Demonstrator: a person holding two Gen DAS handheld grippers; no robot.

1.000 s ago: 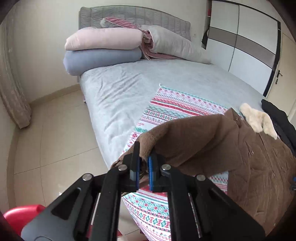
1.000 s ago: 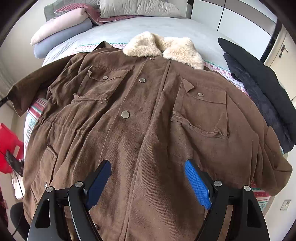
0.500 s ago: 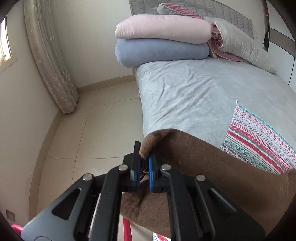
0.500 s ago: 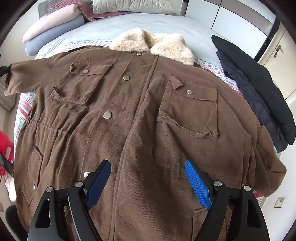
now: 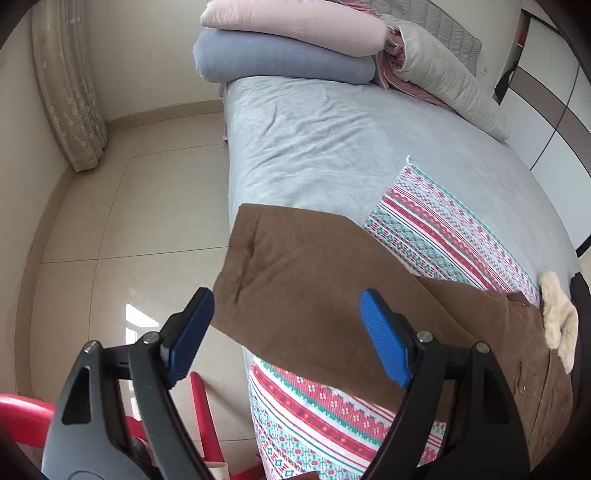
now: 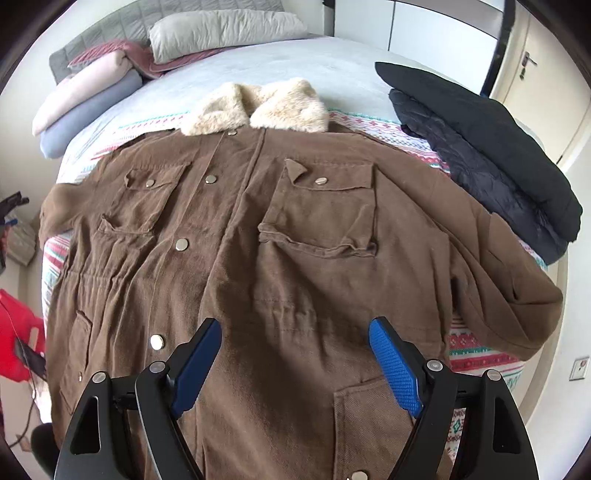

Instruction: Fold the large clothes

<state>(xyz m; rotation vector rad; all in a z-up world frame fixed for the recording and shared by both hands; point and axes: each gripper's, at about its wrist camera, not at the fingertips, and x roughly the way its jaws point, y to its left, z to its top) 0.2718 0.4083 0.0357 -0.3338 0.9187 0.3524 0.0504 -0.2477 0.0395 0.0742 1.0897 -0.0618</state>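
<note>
A large brown coat (image 6: pixel 280 251) with a cream fur collar (image 6: pixel 258 107) lies face up on the bed, buttoned, on a striped cloth (image 6: pixel 476 350). Its left sleeve (image 5: pixel 310 280) lies spread out flat toward the bed's edge, the cuff overhanging it. My left gripper (image 5: pixel 288 332) is open and empty just above that sleeve. My right gripper (image 6: pixel 295 358) is open and empty above the coat's lower front. The right sleeve (image 6: pixel 517 295) lies bent on the bed's right side.
A folded black jacket (image 6: pixel 487 155) lies at the right of the bed. Rolled pink and blue quilts (image 5: pixel 288 44) and pillows (image 6: pixel 221 33) sit at the head. Tiled floor (image 5: pixel 140 206) and a red stool (image 5: pixel 22 413) are left of the bed; a curtain (image 5: pixel 70 92) hangs beyond.
My left gripper pulled the sleeve cuff out to the left, then opened and let it go; the sleeve now lies flat. My right gripper stayed open and drifted a little over the coat.
</note>
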